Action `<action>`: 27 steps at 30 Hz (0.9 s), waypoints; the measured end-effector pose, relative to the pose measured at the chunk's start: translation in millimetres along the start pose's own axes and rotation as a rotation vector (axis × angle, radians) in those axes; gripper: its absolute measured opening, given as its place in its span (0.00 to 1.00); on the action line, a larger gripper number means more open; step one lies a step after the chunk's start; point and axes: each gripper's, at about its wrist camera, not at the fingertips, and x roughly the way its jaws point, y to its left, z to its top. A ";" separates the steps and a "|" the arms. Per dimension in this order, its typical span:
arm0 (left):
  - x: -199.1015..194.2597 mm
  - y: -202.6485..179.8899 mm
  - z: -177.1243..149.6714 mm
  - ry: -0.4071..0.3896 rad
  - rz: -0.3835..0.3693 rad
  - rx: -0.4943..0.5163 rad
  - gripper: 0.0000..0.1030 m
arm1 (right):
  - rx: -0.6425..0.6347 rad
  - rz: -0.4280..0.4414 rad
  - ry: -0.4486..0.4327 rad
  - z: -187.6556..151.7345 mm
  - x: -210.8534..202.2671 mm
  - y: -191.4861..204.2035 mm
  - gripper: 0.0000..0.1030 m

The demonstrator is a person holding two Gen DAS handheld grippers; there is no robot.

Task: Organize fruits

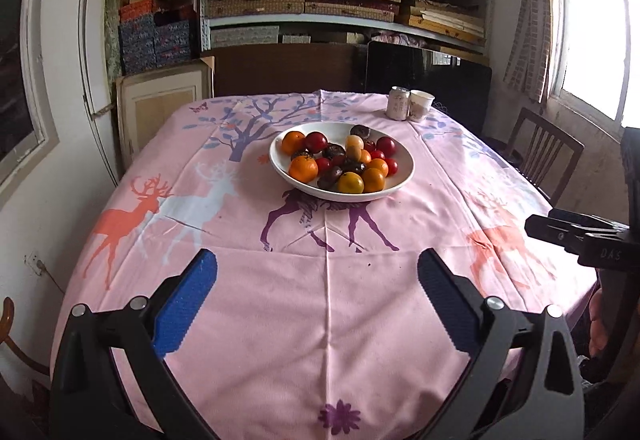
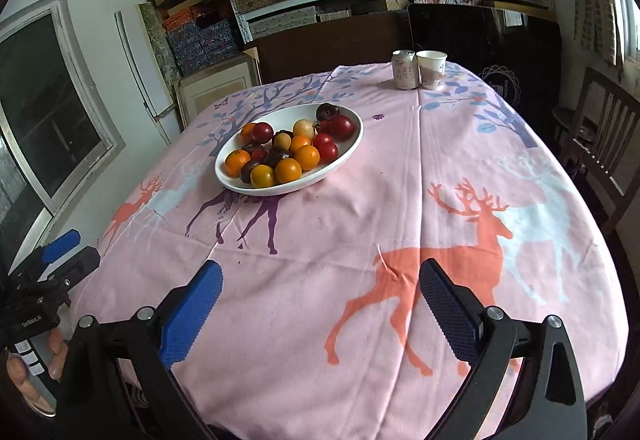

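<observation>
Both claws gape wide with nothing between their pads: the left claw [image 1: 316, 272] and right claw [image 2: 320, 282] hang over the worktop [image 1: 320, 320], the fruits [image 1: 340, 161] heaped in a white bowl [image 1: 404, 169] well ahead of them.

A pink tablecloth [image 1: 320, 320] is showing orange, white and purple deer with purple trees. The white bowl [image 1: 404, 163], centre frame, is holding orange, red, yellow and dark fruits [image 1: 340, 163].

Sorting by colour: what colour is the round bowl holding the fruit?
White, the shallow round bowl; clearest in the left wrist view.
</observation>
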 end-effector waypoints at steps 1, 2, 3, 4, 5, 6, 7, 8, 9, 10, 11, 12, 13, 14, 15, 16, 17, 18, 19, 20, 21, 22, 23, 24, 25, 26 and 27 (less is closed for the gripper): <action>-8.1 -3.3 -4.4 -0.009 0.009 0.003 0.95 | -0.009 -0.002 -0.010 -3.7 -7.8 2.8 0.96; -13.7 -6.3 -8.2 -0.011 0.023 0.003 0.95 | -0.022 -0.009 -0.018 -6.5 -13.9 6.3 0.96; -17.3 -7.6 -10.8 -0.009 0.035 0.002 0.95 | -0.036 -0.015 -0.028 -9.4 -20.2 9.9 0.96; -20.7 -9.5 -13.2 -0.006 0.048 0.002 0.95 | -0.049 -0.024 -0.039 -11.4 -25.7 13.0 0.96; -23.6 -11.1 -16.0 -0.003 0.063 0.002 0.95 | -0.058 -0.034 -0.048 -13.2 -29.9 14.6 0.96; -26.1 -11.4 -17.3 -0.002 0.081 0.001 0.95 | -0.062 -0.042 -0.055 -14.4 -33.6 14.9 0.96; -28.6 -11.7 -18.2 -0.003 0.105 0.001 0.95 | -0.061 -0.048 -0.061 -14.8 -37.0 14.5 0.96; -31.0 -10.3 -18.0 -0.007 0.126 0.000 0.95 | -0.058 -0.052 -0.066 -14.6 -39.9 13.8 0.96; -33.6 -9.4 -17.9 -0.011 0.137 -0.005 0.95 | -0.053 -0.055 -0.073 -14.5 -43.0 12.0 0.96; -35.8 -7.4 -17.3 -0.014 0.141 -0.012 0.95 | -0.048 -0.060 -0.079 -14.3 -45.5 10.5 0.96; -38.0 -5.3 -16.4 -0.016 0.142 -0.021 0.95 | -0.043 -0.065 -0.085 -14.0 -48.0 8.8 0.96; -40.4 -3.7 -15.4 -0.019 0.144 -0.029 0.95 | -0.040 -0.067 -0.090 -14.0 -49.9 7.7 0.96; -42.1 -2.7 -14.5 -0.023 0.150 -0.035 0.95 | -0.039 -0.070 -0.094 -13.8 -51.1 7.0 0.96; -43.1 -2.2 -13.8 -0.027 0.157 -0.037 0.95 | -0.041 -0.074 -0.096 -14.0 -52.1 6.8 0.96; -44.4 -1.9 -13.2 -0.029 0.161 -0.038 0.95 | -0.042 -0.075 -0.097 -13.9 -52.3 6.7 0.96; -44.5 -1.6 -12.4 -0.030 0.164 -0.038 0.95 | -0.044 -0.075 -0.097 -14.0 -52.3 6.5 0.96; -44.9 -1.0 -12.0 -0.031 0.170 -0.039 0.95 | -0.042 -0.075 -0.097 -14.2 -52.4 6.6 0.96; -44.7 -0.3 -11.5 -0.032 0.174 -0.041 0.95 | -0.039 -0.073 -0.098 -14.2 -52.4 5.9 0.96; -44.6 0.6 -11.0 -0.032 0.175 -0.043 0.95 | -0.038 -0.071 -0.098 -14.4 -52.1 6.1 0.96; -44.4 0.8 -10.9 -0.032 0.175 -0.045 0.95 | -0.038 -0.069 -0.097 -14.8 -51.7 6.4 0.96; -43.5 0.4 -10.7 -0.030 0.178 -0.044 0.95 | -0.039 -0.071 -0.094 -15.3 -50.7 6.4 0.96; -43.4 0.5 -10.8 -0.029 0.181 -0.040 0.95 | -0.040 -0.072 -0.091 -15.8 -49.1 6.7 0.96; -43.0 0.5 -11.2 -0.028 0.187 -0.037 0.95 | -0.040 -0.071 -0.088 -16.5 -48.0 6.7 0.96; -41.9 1.0 -10.7 -0.028 0.193 -0.036 0.95 | -0.040 -0.070 -0.085 -16.6 -46.7 6.6 0.96; -41.3 1.6 -10.6 -0.028 0.197 -0.038 0.95 | -0.038 -0.070 -0.082 -17.3 -45.5 6.5 0.96; -40.6 2.6 -10.5 -0.025 0.197 -0.041 0.95 | -0.037 -0.069 -0.079 -17.7 -44.3 6.2 0.96; -39.8 3.9 -10.8 -0.022 0.194 -0.046 0.95 | -0.035 -0.067 -0.075 -18.4 -43.1 6.3 0.96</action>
